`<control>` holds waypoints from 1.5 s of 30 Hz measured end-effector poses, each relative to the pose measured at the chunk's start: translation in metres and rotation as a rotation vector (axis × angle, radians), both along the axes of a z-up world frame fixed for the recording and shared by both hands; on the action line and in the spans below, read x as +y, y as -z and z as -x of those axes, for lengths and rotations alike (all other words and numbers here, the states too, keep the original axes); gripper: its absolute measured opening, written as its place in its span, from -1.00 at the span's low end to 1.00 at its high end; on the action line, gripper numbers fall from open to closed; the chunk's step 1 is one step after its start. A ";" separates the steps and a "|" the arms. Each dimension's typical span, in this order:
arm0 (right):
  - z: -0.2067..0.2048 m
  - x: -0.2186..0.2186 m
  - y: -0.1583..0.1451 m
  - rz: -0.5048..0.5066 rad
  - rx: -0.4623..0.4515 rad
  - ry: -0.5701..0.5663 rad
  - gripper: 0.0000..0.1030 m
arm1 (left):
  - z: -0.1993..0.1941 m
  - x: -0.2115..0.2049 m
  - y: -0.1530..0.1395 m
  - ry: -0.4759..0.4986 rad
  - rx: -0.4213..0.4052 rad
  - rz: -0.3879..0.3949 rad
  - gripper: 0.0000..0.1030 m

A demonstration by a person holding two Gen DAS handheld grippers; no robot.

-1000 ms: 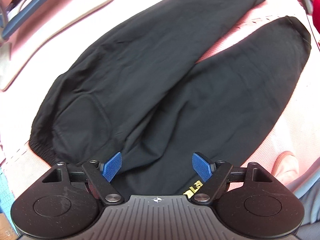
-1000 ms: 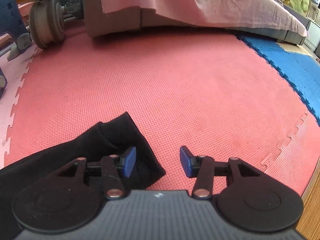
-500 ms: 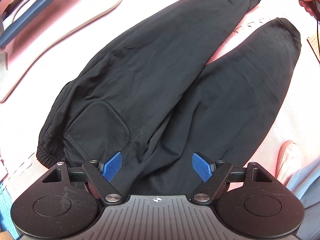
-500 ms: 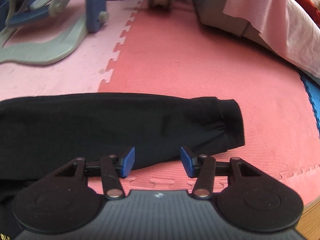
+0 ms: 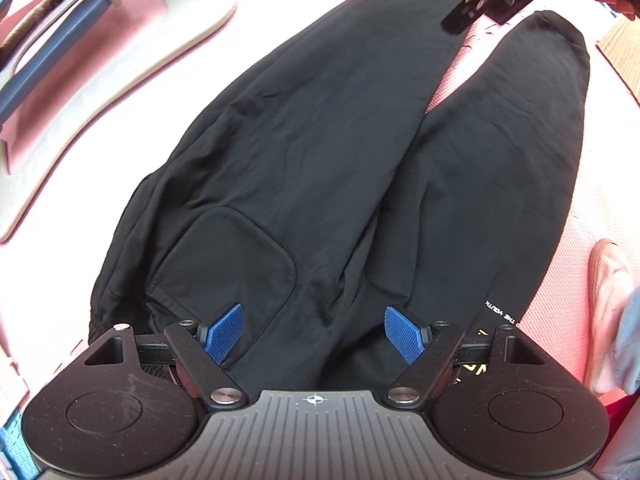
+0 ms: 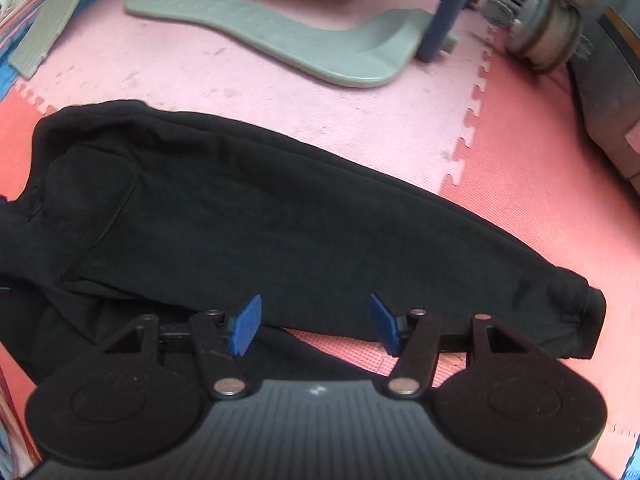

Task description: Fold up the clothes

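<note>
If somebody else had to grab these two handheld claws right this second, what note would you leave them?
Left gripper: open, empty, hovering over the waist end of the black trousers.
Right gripper: open, empty, above the gap between the legs, near the cuff.
Trousers lie flat on the pink foam mat, legs spread apart in a V.
Done: laid out.
Left: every fold; probably bring one leg over the other first.

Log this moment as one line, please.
step: fold not begun | trousers: flat on mat, legs apart | left gripper: open at waist | right gripper: open near cuffs
</note>
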State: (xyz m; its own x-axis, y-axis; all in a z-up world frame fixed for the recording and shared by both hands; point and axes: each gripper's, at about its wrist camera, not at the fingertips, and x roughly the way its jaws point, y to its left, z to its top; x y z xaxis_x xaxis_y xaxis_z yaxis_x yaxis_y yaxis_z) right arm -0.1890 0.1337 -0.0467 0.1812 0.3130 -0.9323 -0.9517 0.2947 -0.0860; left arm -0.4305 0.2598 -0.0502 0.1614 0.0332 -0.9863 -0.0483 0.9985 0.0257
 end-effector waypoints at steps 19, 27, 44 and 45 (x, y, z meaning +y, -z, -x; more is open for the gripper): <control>0.141 0.049 0.026 0.063 0.085 -0.312 0.17 | 0.075 0.041 0.034 -0.042 0.018 -0.038 0.55; 0.177 0.070 0.032 0.064 0.076 -0.460 0.17 | 0.088 0.061 0.032 -0.144 -0.007 -0.059 0.55; 0.188 0.064 0.041 0.091 0.025 -0.511 0.19 | 0.093 0.088 0.063 -0.187 0.018 -0.030 0.55; 0.188 0.064 0.038 0.077 0.023 -0.508 0.19 | 0.092 0.090 0.061 -0.192 0.006 -0.038 0.55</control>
State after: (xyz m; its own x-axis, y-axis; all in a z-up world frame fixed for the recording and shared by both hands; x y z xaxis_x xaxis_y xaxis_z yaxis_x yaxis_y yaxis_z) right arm -0.3765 0.1973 -0.0850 0.0033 0.2861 -0.9582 -0.9749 -0.2123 -0.0668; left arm -0.5226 0.3498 -0.1114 0.1431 0.1000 -0.9846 -0.2373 0.9693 0.0639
